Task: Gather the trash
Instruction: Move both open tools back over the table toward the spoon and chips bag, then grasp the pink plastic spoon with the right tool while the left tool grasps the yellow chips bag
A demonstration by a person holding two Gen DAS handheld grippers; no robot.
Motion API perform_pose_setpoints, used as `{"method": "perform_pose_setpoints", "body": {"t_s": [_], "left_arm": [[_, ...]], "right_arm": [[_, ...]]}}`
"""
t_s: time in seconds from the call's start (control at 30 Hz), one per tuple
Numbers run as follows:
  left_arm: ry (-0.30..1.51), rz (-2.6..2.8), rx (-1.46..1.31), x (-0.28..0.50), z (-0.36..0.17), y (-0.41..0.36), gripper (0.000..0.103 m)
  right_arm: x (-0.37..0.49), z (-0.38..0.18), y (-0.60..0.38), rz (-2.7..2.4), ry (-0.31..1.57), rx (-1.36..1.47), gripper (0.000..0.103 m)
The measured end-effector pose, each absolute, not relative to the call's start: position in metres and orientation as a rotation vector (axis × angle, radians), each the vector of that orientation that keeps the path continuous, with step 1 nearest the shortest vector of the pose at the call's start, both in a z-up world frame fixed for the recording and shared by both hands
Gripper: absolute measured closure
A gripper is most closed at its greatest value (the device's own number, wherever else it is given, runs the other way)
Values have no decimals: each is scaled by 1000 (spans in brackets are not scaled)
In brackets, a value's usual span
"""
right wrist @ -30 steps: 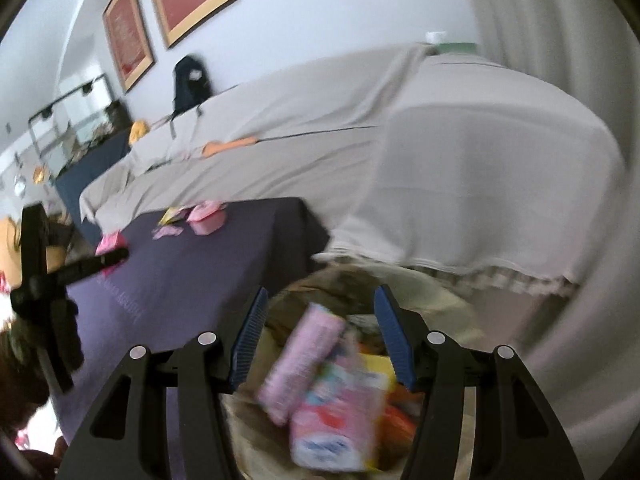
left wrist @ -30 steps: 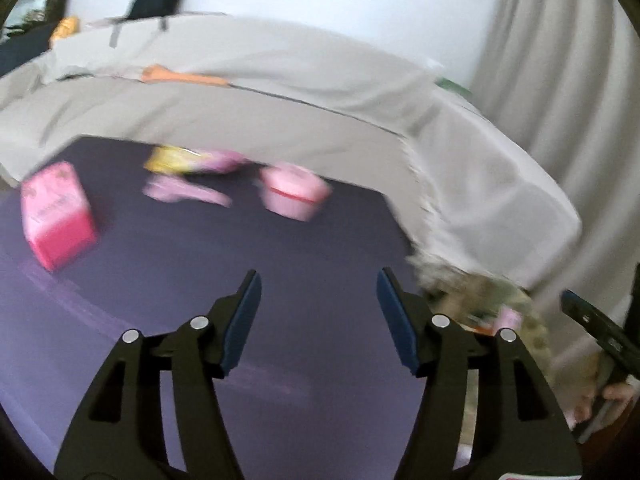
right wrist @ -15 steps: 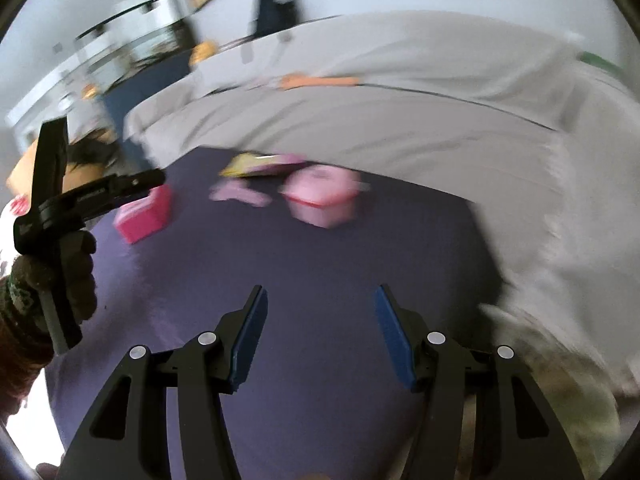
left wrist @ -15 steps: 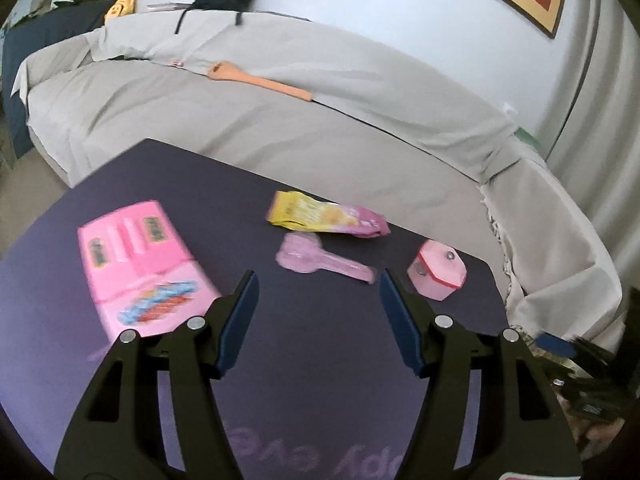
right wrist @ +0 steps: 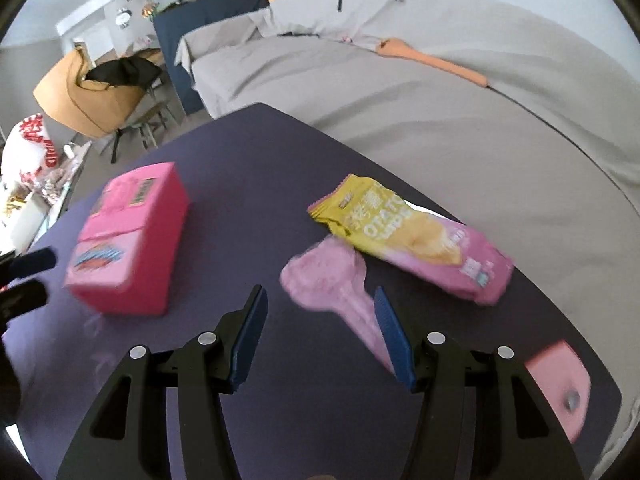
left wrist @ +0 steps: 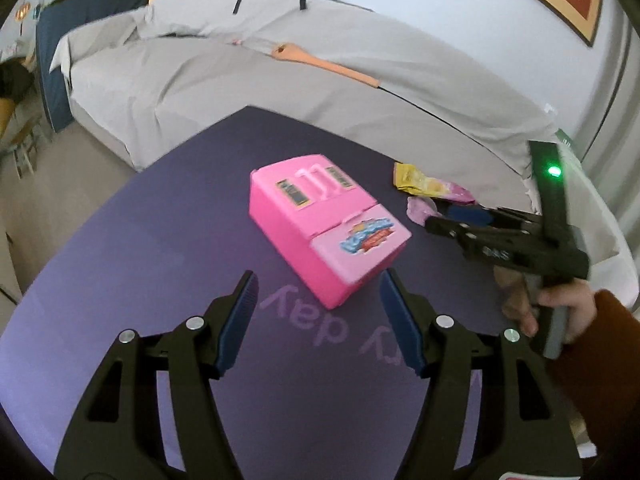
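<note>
Both grippers hung wide open and empty, the left gripper (left wrist: 316, 300) just short of the pink box (left wrist: 326, 224) and the right gripper (right wrist: 320, 320) around the crumpled pink wrapper (right wrist: 336, 280) on the purple table (right wrist: 248, 168), so the reach-to-pick step seemed underway, each needing to close on its piece.

purple table (right wrist: 256, 152), pink box (right wrist: 128, 240), chip bag (right wrist: 408, 236), pink wrapper (right wrist: 336, 280)

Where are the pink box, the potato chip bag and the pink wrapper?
pink box (left wrist: 320, 220): left wrist view, top face.
potato chip bag (right wrist: 408, 236): right wrist view, yellow middle.
pink wrapper (right wrist: 326, 276): right wrist view, wide crumpled end.
</note>
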State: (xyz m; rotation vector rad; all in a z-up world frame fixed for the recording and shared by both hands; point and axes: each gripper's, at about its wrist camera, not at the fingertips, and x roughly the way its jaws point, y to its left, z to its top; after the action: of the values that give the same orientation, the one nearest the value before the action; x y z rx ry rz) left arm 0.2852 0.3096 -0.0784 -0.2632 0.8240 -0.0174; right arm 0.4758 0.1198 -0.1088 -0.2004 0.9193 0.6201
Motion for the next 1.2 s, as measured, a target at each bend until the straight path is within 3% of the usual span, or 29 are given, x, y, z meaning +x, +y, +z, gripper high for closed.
{"method": "perform_pose_setpoints", "body": {"t_s": [0.2,0.27,0.67,0.9,1.2], "left_arm": [[825,-36,-285,289,-83,313,43],[824,-36,-290,290,-84,312,43],[796,-148,-266,310,-62,262,43],[895,-240,-426,369,-78,202,43],[941,-1,-539,452,-110,161,43]], "right_arm": [[491,-116,133,610,929,-244,50],[489,-115,130,609,936,-234,59],[410,-62,52,566,913,-144,59],[399,-28,-43,368,786,-69,59],[412,-42,-109,282,730,47,59]]}}
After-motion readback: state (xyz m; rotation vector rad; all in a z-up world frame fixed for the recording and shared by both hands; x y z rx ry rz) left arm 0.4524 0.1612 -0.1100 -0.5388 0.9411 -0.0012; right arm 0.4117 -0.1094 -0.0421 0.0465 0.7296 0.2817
